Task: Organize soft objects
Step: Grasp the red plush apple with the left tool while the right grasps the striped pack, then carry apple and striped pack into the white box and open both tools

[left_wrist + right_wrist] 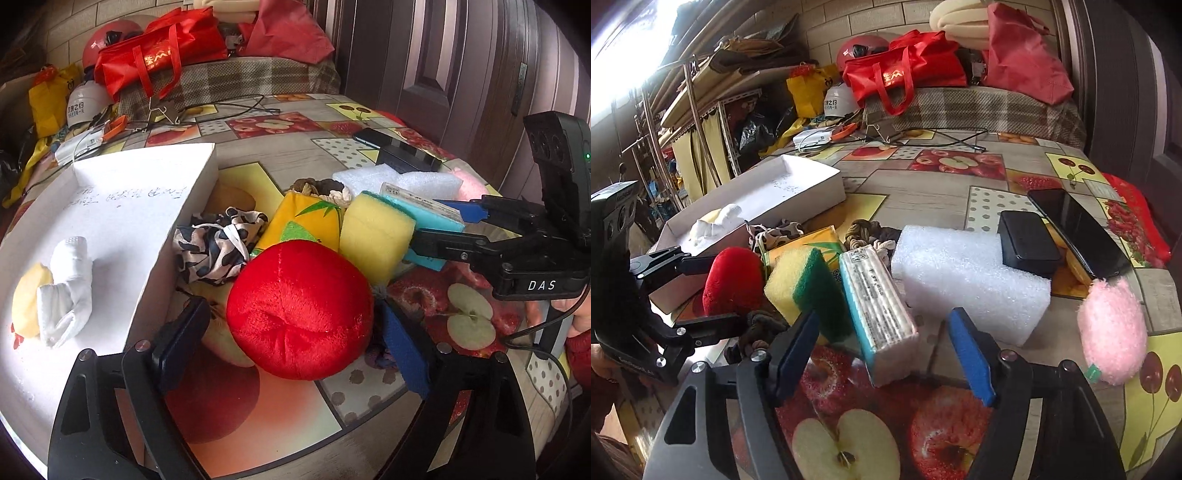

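Note:
My left gripper (295,328) is open, its fingers on either side of a red plush ball (301,310), also seen in the right wrist view (733,282). My right gripper (882,347) is open around the near end of a blue-and-white tissue pack (877,308). A yellow-green sponge (809,291) leans next to it. A white box (122,206) at the left holds a white sock (68,291) and a yellow soft thing (26,299). A spotted cloth (218,247), a yellow tissue pack (306,221), white foam (967,277) and a pink fluffy piece (1112,328) lie around.
A black case (1028,243) and a phone (1075,229) lie at the right on the fruit-print tablecloth (923,184). Red bags (905,74), helmets (840,99) and cables (945,134) crowd the far side. A knotted brown cloth (862,230) lies behind the packs.

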